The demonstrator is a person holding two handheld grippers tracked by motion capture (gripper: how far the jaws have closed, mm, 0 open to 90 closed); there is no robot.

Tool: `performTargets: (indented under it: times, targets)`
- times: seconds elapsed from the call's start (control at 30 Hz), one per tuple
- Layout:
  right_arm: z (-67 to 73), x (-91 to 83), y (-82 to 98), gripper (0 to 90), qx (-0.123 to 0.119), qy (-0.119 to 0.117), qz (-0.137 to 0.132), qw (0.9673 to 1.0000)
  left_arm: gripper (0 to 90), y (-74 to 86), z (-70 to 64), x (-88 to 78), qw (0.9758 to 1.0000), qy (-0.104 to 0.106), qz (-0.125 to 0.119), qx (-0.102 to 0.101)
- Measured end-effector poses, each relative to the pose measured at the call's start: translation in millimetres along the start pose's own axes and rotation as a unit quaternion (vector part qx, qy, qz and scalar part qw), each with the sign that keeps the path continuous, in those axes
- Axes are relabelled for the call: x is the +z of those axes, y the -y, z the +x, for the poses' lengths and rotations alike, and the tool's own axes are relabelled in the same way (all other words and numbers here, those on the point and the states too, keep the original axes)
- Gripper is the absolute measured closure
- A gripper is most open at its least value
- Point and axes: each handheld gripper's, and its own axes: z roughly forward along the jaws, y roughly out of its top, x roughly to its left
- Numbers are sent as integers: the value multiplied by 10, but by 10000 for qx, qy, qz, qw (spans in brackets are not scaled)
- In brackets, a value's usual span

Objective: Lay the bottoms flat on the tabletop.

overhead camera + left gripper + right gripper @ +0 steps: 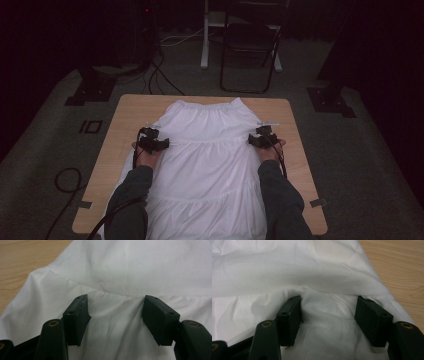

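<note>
A white tiered skirt (210, 160) lies flat on the wooden table (131, 111), its gathered waistband at the far end and its hem over the near edge. My left gripper (155, 142) rests on the skirt's left edge at a tier seam. In the left gripper view its jaws (116, 298) stand open over smooth cloth (120, 270). My right gripper (261, 138) sits on the skirt's right edge at the same seam. Its jaws (329, 298) are open too, and a soft fold of cloth (324, 307) bulges between them, against one pad.
Bare wood shows to the left (22, 262) and right (397, 267) of the skirt. Tape marks (318, 202) sit near the table's front corners. Behind the table stand a folding chair (248, 50) and a white stand (204, 45). Cables (67, 180) lie on the carpet.
</note>
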Motion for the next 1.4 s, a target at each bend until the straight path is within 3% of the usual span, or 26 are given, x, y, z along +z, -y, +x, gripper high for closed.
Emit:
performTargets:
  times: [0.17,0.27,0.4,0.5,0.53,0.57,0.67,0.87,1.0,1.1,1.27,1.4]
  targets:
    - [-37,-45,35,367,-104,-138,23,9998,393,98,-27,-159,9999,36,-25,160]
    - [-65,-115,54,368,5,-180,104,9998,394,208,-9,-303,9996,21,-73,265]
    - [-86,-307,120,363,123,-325,-93,9994,401,343,48,-544,9996,10,-216,162]
    - [-74,-498,214,354,-28,-442,-266,9987,401,458,104,-760,9996,53,-252,105]
    - [-70,-565,253,352,-99,-473,-299,9984,401,458,104,-760,9996,53,-252,105]
    - [-63,-633,297,352,-145,-488,-336,9981,401,553,143,-902,9996,32,-277,96]
    - [-36,-817,444,350,-248,-566,-407,9973,401,701,204,-1076,9996,-75,-254,85]
    - [63,-1091,745,336,-716,-507,-309,9957,401,949,273,-1317,9995,-240,-192,24]
    - [102,-1243,968,332,-810,-521,-262,9950,398,1212,215,-1550,9993,-323,-196,3]
    - [125,-1320,1139,332,-800,-545,-188,9951,396,1349,127,-1660,9995,-253,-211,15]
    - [181,-1379,1329,325,-963,-517,-34,9940,384,1543,-64,-1748,9993,-268,-100,243]
    - [160,-1360,1374,318,-816,-609,-51,9948,386,1624,-117,-1749,9985,-424,-36,347]
